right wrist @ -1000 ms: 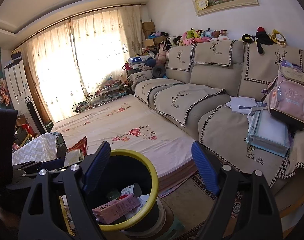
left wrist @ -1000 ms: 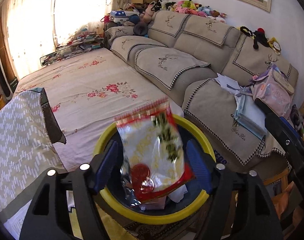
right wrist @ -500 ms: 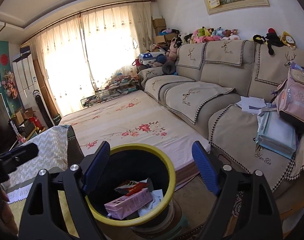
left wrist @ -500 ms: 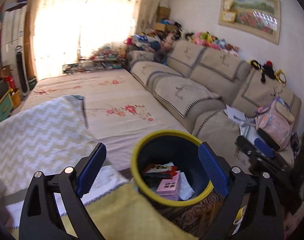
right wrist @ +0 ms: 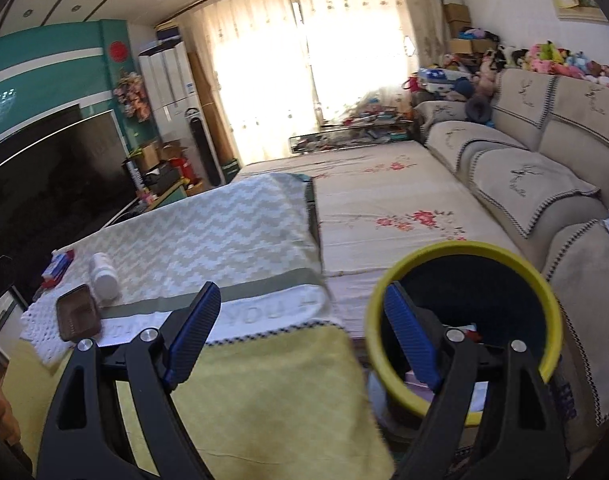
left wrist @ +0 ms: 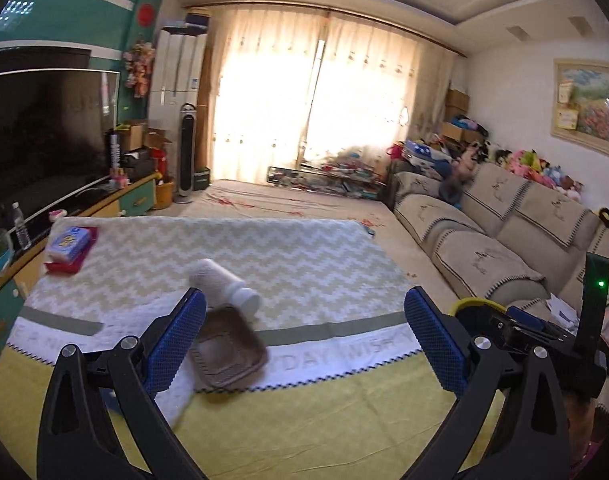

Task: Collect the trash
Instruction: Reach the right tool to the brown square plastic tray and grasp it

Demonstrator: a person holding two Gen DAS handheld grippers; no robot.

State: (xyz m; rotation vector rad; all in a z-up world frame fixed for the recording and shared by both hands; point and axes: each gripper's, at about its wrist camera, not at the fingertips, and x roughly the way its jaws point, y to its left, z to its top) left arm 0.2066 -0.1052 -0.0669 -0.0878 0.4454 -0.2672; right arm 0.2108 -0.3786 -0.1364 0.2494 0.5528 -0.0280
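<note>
Left wrist view: left gripper (left wrist: 304, 322) spread wide, holding nothing, above a cloth-covered table (left wrist: 304, 420). Brown tray (left wrist: 229, 354) just beside the left blue pad, white bottle (left wrist: 223, 286) touching its far edge. Pink packet (left wrist: 70, 246) at far left corner. Right gripper (right wrist: 302, 332) equally wide and empty, over table's right edge. Yellow-rimmed trash bin (right wrist: 460, 248) beside table, sofa (right wrist: 544, 152) beyond.

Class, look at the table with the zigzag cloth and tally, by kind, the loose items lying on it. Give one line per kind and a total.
White bottles: 1, lying on its side
Brown trays: 1
Blue-and-red packets: 1, at the far left corner
Total: 3
</note>
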